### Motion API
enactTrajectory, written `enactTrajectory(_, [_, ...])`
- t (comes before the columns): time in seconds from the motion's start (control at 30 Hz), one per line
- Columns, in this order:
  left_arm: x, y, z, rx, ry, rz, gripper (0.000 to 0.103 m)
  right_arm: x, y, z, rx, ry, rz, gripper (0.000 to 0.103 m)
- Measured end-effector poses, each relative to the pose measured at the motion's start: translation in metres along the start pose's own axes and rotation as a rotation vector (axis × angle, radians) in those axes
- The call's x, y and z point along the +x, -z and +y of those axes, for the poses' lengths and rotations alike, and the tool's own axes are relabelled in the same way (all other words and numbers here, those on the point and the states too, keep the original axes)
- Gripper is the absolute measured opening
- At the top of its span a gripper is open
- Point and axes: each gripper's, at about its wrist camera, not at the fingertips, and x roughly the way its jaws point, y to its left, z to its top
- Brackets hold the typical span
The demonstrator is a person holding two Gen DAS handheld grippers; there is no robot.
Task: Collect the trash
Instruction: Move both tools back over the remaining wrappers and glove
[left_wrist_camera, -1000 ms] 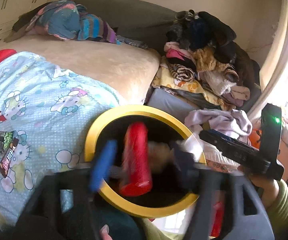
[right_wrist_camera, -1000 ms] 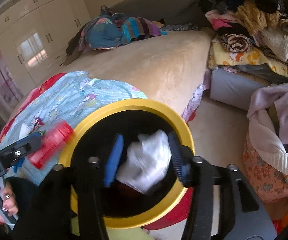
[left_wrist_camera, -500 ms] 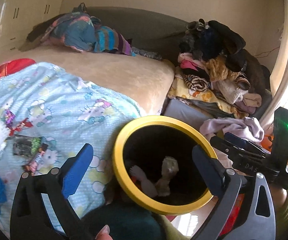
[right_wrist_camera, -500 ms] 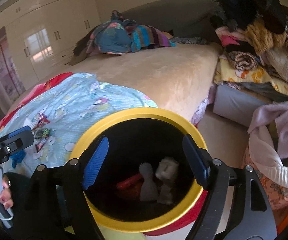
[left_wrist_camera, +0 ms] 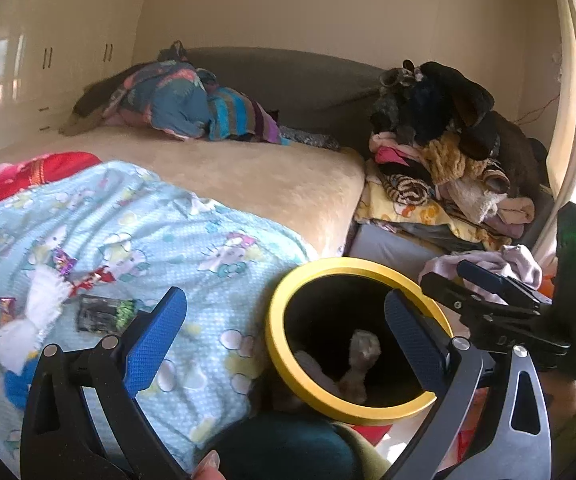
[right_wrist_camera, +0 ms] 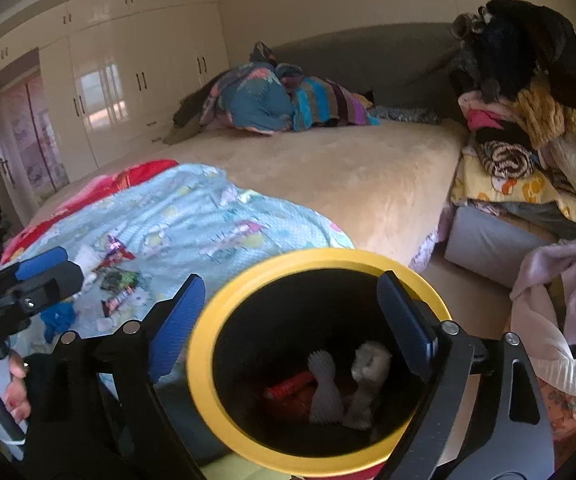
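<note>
A black bin with a yellow rim [left_wrist_camera: 288, 380] [right_wrist_camera: 203, 384] stands at the bed's edge. Inside it lie crumpled white tissues [right_wrist_camera: 368, 368] and a red wrapper [right_wrist_camera: 288, 388]. My left gripper [left_wrist_camera: 288, 336] is open and empty, just above the bin's left rim. My right gripper [right_wrist_camera: 292, 316] is open and empty over the bin's mouth. Several wrappers lie on the light blue blanket: a dark green one [left_wrist_camera: 103, 312] [right_wrist_camera: 119, 280], a red one [left_wrist_camera: 87, 280] [right_wrist_camera: 115, 252], a white tissue [left_wrist_camera: 43, 300] and a brown bar wrapper [right_wrist_camera: 117, 302].
A beige bed [left_wrist_camera: 247, 176] carries bundled bedding [left_wrist_camera: 175, 100] at its head. A heap of clothes [left_wrist_camera: 448, 152] sits right of the bed, with a lilac garment [right_wrist_camera: 568, 280] in a basket. White wardrobes [right_wrist_camera: 127, 80] line the left wall.
One second ago both grippers held trash over the bin, the left a red wrapper, the right a white tissue. Both opened, the trash fell in, and both have drawn back, empty.
</note>
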Motion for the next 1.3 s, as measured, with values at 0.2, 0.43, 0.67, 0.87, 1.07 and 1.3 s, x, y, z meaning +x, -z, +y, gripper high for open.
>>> enactTrajectory(0.2, [-0.014,-0.004,0.010,-0.004,-0.037,-0.036,0.096,-0.003,-0.005,0.015,-0.015,-0.017,-0.022,0.080])
enactTrajectory(0.43, [-0.029,-0.007,0.026,-0.022,-0.090,-0.081,0.096,-0.002,-0.012,0.037,-0.035,-0.054,-0.037,0.081])
enactTrajectory(0.67, [-0.044,-0.011,0.048,-0.063,-0.147,-0.118,0.096,0.003,-0.017,0.065,-0.054,-0.108,-0.038,0.081])
enactTrajectory(0.87, [-0.056,-0.012,0.072,-0.109,-0.194,-0.140,0.096,0.008,-0.019,0.086,-0.059,-0.149,-0.034,0.083])
enactTrajectory(1.07, [-0.067,-0.010,0.096,-0.144,-0.243,-0.155,0.096,0.014,-0.020,0.108,-0.083,-0.177,-0.026,0.083])
enactTrajectory(1.3, [-0.077,-0.008,0.120,-0.184,-0.292,-0.163,0.097,0.025,-0.020,0.130,-0.112,-0.196,-0.008,0.083])
